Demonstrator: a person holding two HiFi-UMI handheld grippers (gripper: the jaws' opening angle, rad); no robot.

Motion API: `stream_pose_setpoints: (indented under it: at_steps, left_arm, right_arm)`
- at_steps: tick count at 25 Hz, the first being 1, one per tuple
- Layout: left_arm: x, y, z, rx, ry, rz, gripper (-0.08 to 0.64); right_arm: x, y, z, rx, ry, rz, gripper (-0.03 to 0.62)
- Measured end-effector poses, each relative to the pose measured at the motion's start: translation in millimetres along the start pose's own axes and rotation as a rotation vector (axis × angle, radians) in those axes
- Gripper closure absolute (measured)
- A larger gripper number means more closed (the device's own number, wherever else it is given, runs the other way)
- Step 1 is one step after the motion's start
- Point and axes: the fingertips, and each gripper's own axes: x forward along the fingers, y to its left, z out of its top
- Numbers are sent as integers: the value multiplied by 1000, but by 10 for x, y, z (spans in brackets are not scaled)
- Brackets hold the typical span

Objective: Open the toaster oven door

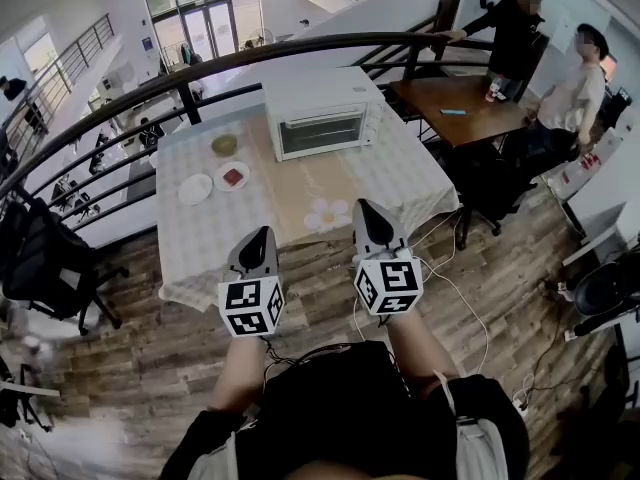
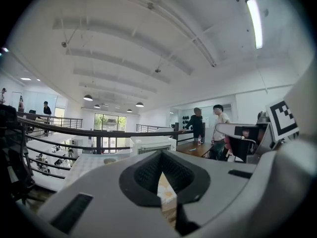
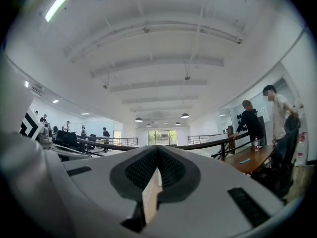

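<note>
The toaster oven sat at the far edge of a table covered with a checked cloth, its glass door closed and facing the person. A plain beige mat lay on the cloth in front of it, with a daisy print near the mat's near right corner. To the left of the oven were a small greenish bowl, a plate holding something red, and an empty white plate just beside it. Both grippers hovered at the near edge of the table, well apart from the oven and pointing toward it. The left gripper had its jaws pressed together with nothing between them, and only a sliver of the cloth and mat showed below the meeting pads in its own view. The right gripper likewise had its jaws closed on nothing, its tips meeting in its own view. A dark curved railing ran behind the table, overlooking a lower floor. To the far right stood a brown wooden table, with two people beside it. A white cable trailed across the wooden floor near the right gripper, and a black chair stood at the left.
</note>
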Motion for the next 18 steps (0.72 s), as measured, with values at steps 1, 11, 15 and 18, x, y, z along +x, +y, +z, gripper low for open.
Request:
stream_pose_setpoints:
  at_steps: [1,11,15,18]
  left_arm:
    - [5,28,-18,-2,4,-5,547]
    - [161,126,-29,13,14,-45,547]
    - [302,146,-8,23,14,-46,546]
    - [456,162,3,26,15,-40,547]
  right_arm:
    - [-1,26,-11,-1,2,-4,589]
    - [123,-10,-70,9,6,-52,589]
    - [226,-88,-86,5,-3,-54,589]
    - [351,-199,-103,9,-7,-54,589]
